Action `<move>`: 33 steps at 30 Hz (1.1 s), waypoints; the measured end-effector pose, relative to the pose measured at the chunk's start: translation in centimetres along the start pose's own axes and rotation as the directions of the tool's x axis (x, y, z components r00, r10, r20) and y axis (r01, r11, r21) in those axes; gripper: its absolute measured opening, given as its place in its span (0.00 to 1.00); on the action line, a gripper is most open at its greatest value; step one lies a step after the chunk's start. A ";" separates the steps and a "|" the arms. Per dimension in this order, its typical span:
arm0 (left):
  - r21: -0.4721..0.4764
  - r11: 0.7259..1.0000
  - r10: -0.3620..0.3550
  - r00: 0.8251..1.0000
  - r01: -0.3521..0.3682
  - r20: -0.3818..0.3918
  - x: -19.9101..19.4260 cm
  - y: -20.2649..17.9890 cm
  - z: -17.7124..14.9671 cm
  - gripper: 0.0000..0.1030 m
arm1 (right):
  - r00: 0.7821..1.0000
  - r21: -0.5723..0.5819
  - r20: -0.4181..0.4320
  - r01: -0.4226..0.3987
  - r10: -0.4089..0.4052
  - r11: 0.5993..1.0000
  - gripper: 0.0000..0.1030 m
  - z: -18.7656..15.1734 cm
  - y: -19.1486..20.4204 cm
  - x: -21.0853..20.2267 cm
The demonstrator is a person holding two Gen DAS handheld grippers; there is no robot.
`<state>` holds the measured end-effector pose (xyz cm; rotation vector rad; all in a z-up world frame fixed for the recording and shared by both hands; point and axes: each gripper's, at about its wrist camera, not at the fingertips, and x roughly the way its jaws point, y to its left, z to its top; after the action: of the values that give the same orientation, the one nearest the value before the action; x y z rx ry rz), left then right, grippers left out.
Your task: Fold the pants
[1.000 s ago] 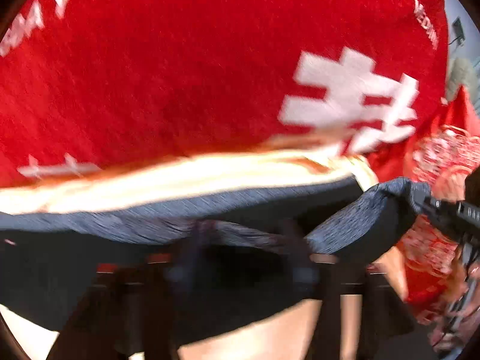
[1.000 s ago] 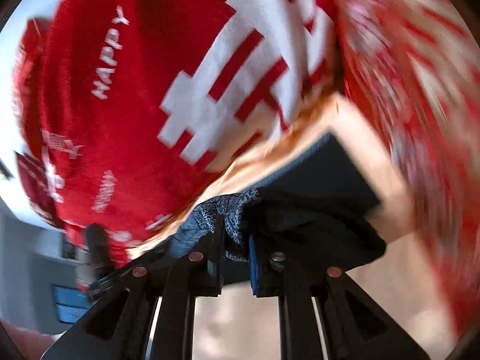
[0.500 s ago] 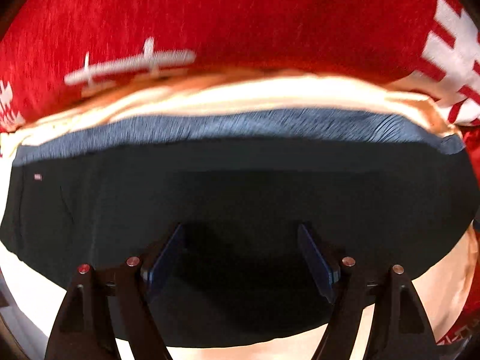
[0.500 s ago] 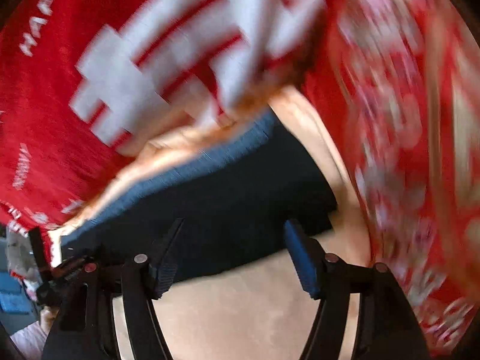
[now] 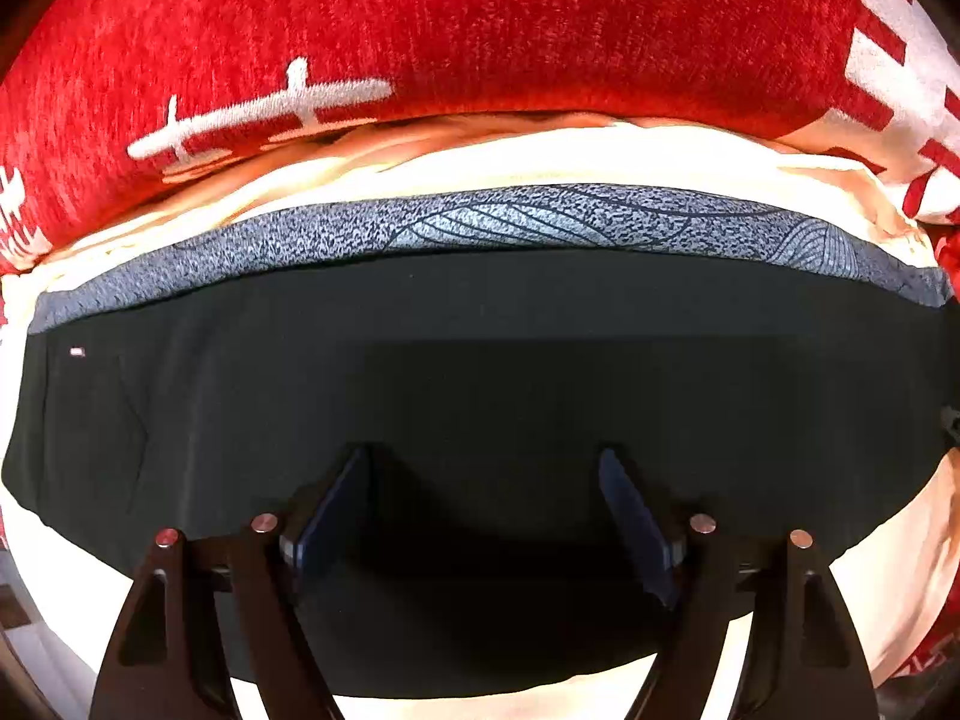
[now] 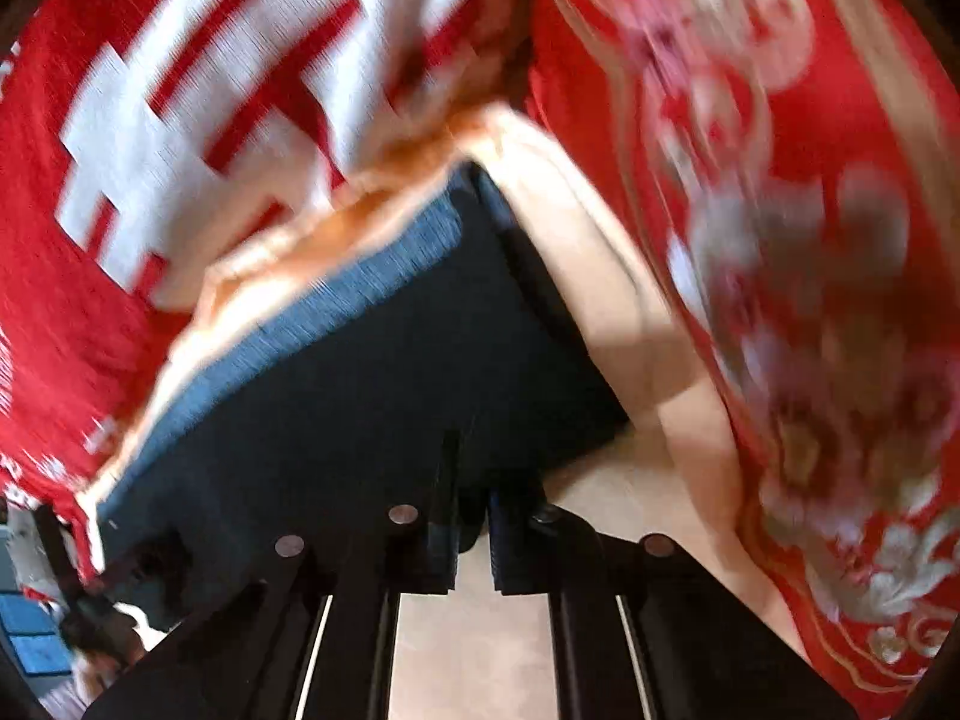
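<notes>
The dark pants (image 5: pixel 480 330) lie folded flat on a cream sheet (image 5: pixel 540 156), with a grey patterned band (image 5: pixel 540 222) along their far edge. My left gripper (image 5: pixel 483 453) points down over the middle of them. Its jaws are opening, the cloth lies under the fingers and the pads press on nothing. In the blurred right wrist view the pants (image 6: pixel 360 390) run off to the left. My right gripper (image 6: pixel 471 480) is at their near right edge, jaws nearly together with a bit of dark cloth between the pads.
A red blanket (image 5: pixel 480 30) with white lettering lies just beyond the pants. To the right is a red cloth with a pale flower pattern (image 6: pixel 810 240). Bare cream sheet (image 6: pixel 480 660) shows nearer than the pants.
Both grippers came down. The left let go of the pants, which now lie flat. The right opened wide, then closed again at the pants' near edge.
</notes>
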<state>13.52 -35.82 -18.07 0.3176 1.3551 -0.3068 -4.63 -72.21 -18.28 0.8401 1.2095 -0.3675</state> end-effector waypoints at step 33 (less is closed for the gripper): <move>-0.100 0.983 0.163 0.984 -0.156 0.065 -4.3 7.9 0.8 0.87 | 0.952 -0.116 -0.172 -0.276 0.254 0.954 0.23 -2.7 6.3 -2.1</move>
<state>16.55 -28.73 -13.37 0.3306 1.2593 -0.1190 -3.04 -66.44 -14.28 0.9098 1.2314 0.0022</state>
